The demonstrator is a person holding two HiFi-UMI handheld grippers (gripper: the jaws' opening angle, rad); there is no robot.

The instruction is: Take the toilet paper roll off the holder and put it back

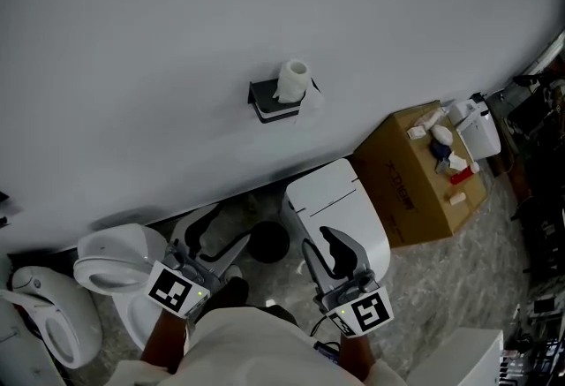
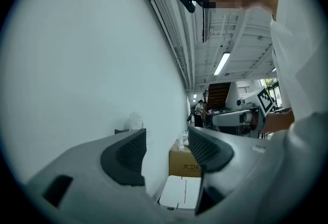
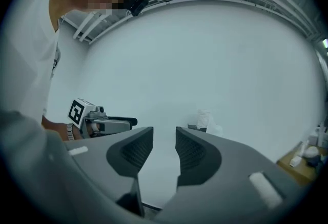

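Nothing's been grabbed at this point. The toilet paper roll (image 1: pixel 294 79) sits upright on its black holder (image 1: pixel 272 104), mounted on the white wall, well apart from both grippers, which are held low near the person's body.

The left gripper (image 1: pixel 214 238) has its fingers (image 2: pixel 125 156) spread fairly wide with nothing between them. Through the gap in its own view you just see a cardboard box (image 2: pixel 184 162) and the white toilet tank (image 2: pixel 180 192) further along the wall. From that camera the roll peeks out above the tip of the left-hand finger, far off on the wall.

The right gripper (image 1: pixel 320 243) is only a bit open, a narrow slot between the fingers (image 3: pixel 195 154), and it's empty too, just bare wall showing through. In its view the roll and holder sit above the right-hand finger, off to the side of the gap rather than in line with it.
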